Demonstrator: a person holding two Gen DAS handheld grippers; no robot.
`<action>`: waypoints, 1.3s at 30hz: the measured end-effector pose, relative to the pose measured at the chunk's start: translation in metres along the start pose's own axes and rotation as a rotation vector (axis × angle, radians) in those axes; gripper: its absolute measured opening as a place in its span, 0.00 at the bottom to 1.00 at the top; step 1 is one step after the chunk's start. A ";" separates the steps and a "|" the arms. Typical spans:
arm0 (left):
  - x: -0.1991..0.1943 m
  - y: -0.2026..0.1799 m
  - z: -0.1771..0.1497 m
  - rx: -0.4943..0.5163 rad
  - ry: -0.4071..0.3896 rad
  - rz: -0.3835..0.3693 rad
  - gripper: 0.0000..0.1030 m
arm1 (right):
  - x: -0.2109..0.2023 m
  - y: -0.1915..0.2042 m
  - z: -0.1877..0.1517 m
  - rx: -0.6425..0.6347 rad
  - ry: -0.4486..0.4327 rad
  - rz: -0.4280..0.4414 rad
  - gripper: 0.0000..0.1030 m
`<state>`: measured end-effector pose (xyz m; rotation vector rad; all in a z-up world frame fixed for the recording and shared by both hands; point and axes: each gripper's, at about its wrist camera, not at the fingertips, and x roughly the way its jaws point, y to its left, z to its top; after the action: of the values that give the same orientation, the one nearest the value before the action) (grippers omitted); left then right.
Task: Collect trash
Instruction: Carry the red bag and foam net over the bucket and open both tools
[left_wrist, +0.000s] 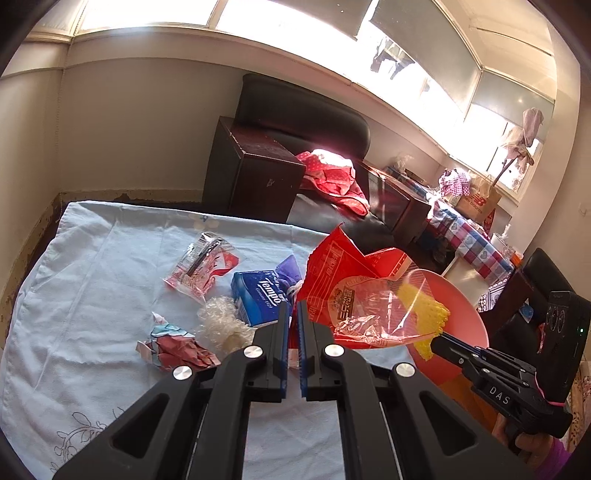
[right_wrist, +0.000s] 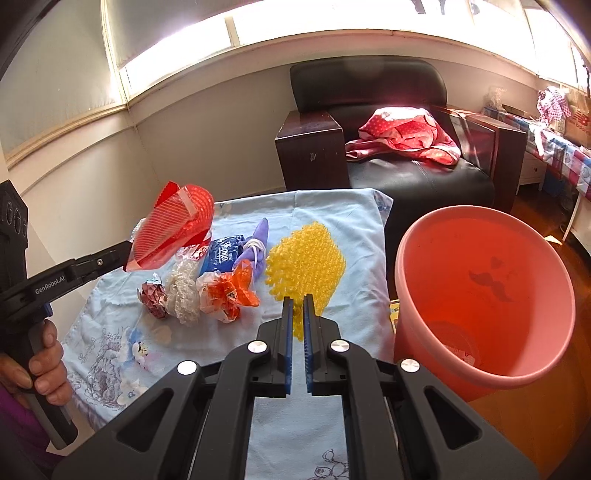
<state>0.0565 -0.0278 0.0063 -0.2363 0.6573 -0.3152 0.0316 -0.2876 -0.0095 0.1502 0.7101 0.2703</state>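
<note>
Red crinkly snack wrapper (right_wrist: 171, 225) is pinched in my left tongs (right_wrist: 127, 254), hanging up in the air over the far-left part of the bench (right_wrist: 354, 229). My right tongs (right_wrist: 298, 317) are clamped on the near edge of the yellow bubble wrap (right_wrist: 306, 258), which still looks to be lying flat on the blue cloth, spreading away from me toward the far side.

What matters now: the pink bucket (right_wrist: 406, 258) sits just off the right edge of the bench, mouth tilted toward me. So it's right next to my right tongs and well apart from the left ones. I'd guess the bubble wrap goes in first with a short swing to the right; the wrapper has to cross the whole bench.

Between the two tongs there's a row of other junk: a crumpled reddish paper ball (right_wrist: 153, 297), a wad of white foam netting (right_wrist: 183, 291), an orange-and-white scrunched bag (right_wrist: 229, 295), a blue tissue pack (right_wrist: 223, 254) and a purple cloth thing tied with white string (right_wrist: 255, 251). From the left view there's also a clear red-printed wrapper (left_wrist: 201, 266) farther back. None of it blocks the path to the bucket, but the bubble wrap is floppy and could snag the rim.
</note>
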 end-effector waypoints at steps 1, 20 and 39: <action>0.002 -0.006 0.000 0.009 0.003 -0.009 0.03 | -0.003 -0.004 0.001 0.008 -0.008 -0.004 0.05; 0.062 -0.140 -0.007 0.216 0.110 -0.151 0.03 | -0.041 -0.110 -0.009 0.220 -0.076 -0.166 0.05; 0.115 -0.191 -0.030 0.312 0.222 -0.135 0.06 | -0.037 -0.145 -0.027 0.308 -0.044 -0.211 0.06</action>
<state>0.0833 -0.2497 -0.0215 0.0549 0.8019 -0.5733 0.0148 -0.4355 -0.0401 0.3707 0.7150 -0.0463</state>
